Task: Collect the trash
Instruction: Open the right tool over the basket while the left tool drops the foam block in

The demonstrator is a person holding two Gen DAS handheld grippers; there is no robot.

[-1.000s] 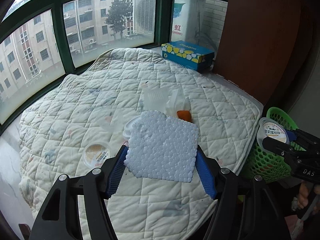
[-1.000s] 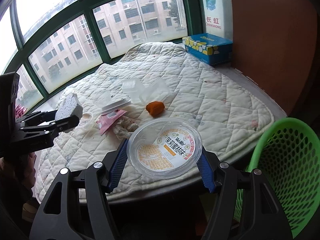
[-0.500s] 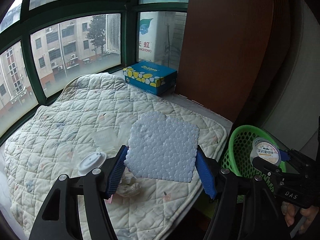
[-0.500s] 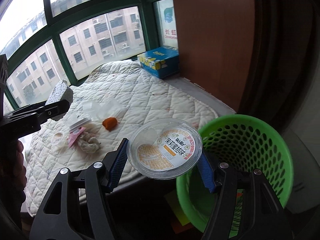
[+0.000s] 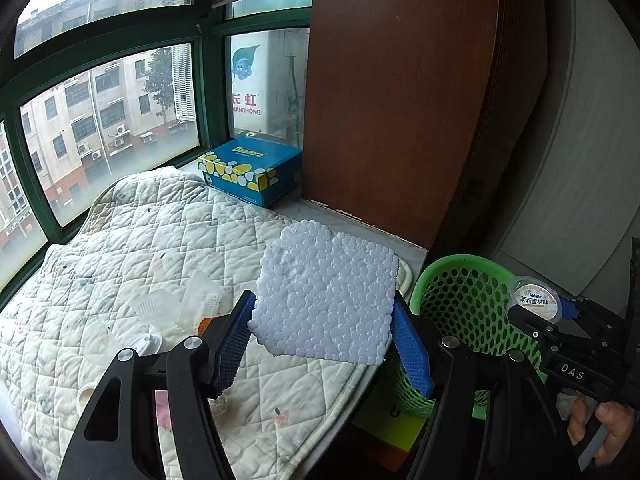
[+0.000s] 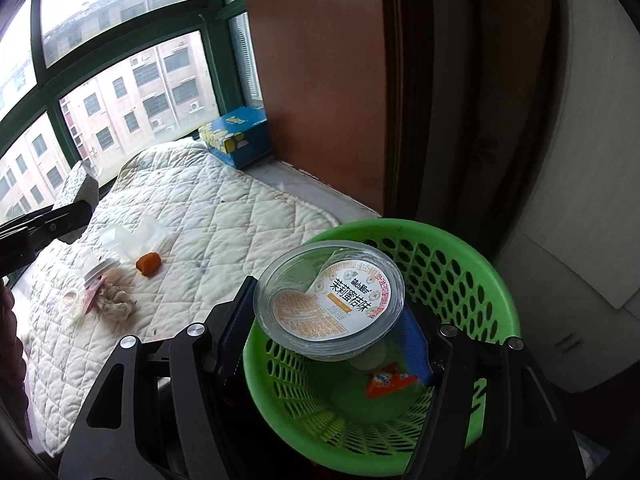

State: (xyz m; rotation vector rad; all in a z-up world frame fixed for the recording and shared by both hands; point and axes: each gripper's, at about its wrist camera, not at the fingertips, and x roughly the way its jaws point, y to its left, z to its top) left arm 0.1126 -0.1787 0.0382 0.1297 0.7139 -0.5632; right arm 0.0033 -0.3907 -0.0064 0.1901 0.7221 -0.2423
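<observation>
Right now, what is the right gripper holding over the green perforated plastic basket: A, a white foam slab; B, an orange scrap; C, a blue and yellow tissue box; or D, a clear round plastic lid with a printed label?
D: the right gripper is clamped on the clear round plastic lid with a printed label, which hangs above the green perforated plastic basket.

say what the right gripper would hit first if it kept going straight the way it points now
Probably the inside of the green basket: the right gripper, shut on the clear plastic cup, points down into its mouth. Depth is unclear, but nothing seems to lie between.
</observation>
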